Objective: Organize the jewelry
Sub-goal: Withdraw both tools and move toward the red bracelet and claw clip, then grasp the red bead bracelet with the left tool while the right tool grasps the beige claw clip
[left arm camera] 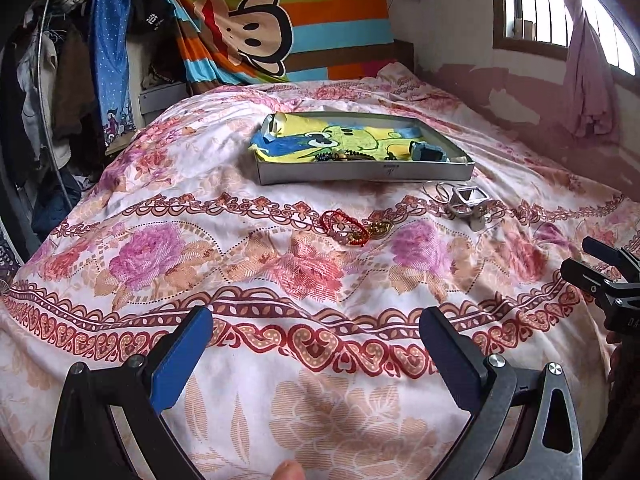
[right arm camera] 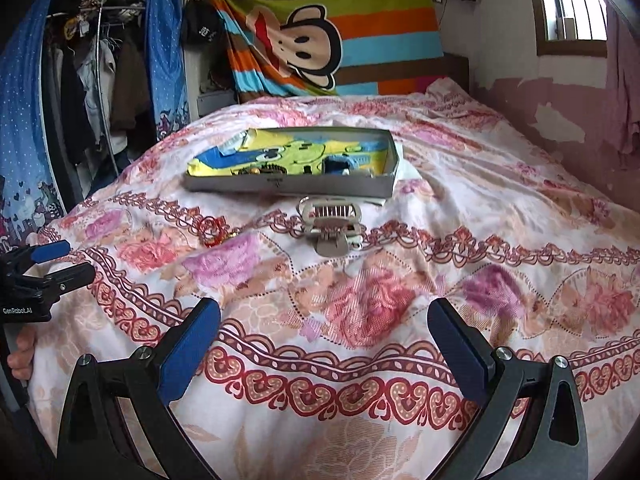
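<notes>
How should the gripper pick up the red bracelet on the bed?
Probably from above, pinching one side of the red bracelet loop. It lies flat on the soft bedspread, so there's no edge to slide under. The left gripper is open and lined up nearest it.

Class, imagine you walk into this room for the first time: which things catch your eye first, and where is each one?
The striped monkey blanket hanging at the head of the bed stands out first. Next comes the shallow box with a yellow cartoon cloth, resting mid-bed on the floral bedspread. Just in front of the box lie red bracelets and a silver hair clip, while both the left gripper and right gripper are open over the near edge.
</notes>
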`<action>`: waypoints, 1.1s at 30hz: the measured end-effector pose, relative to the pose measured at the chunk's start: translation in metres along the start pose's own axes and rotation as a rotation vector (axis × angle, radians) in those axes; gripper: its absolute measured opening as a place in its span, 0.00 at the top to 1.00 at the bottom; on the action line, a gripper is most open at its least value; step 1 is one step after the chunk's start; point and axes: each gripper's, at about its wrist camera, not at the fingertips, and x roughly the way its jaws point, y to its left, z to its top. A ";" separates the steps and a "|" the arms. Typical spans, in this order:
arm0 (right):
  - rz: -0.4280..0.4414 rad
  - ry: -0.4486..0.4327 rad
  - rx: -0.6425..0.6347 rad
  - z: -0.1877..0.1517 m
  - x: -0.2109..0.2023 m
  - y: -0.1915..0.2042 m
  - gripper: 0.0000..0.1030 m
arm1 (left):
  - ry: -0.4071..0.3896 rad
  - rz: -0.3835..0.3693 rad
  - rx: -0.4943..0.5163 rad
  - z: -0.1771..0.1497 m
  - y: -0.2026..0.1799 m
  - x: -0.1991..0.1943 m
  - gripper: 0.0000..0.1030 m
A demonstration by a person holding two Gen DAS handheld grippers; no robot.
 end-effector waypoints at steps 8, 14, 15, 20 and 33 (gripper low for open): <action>0.038 0.036 0.036 0.001 0.014 -0.006 0.01 | 0.047 -0.038 -0.001 0.005 0.000 0.013 0.00; 0.068 0.036 0.035 0.018 0.032 -0.010 0.01 | 0.134 -0.076 -0.060 0.024 0.005 0.045 0.00; 0.071 0.033 0.026 0.022 0.035 -0.011 0.01 | 0.147 -0.091 -0.077 0.027 0.007 0.051 0.00; 0.086 0.048 0.043 0.037 0.054 -0.018 0.01 | 0.179 -0.157 -0.138 0.045 0.012 0.076 0.02; 0.056 0.107 0.024 0.055 0.114 -0.014 0.02 | 0.304 -0.266 -0.080 0.084 0.000 0.152 0.48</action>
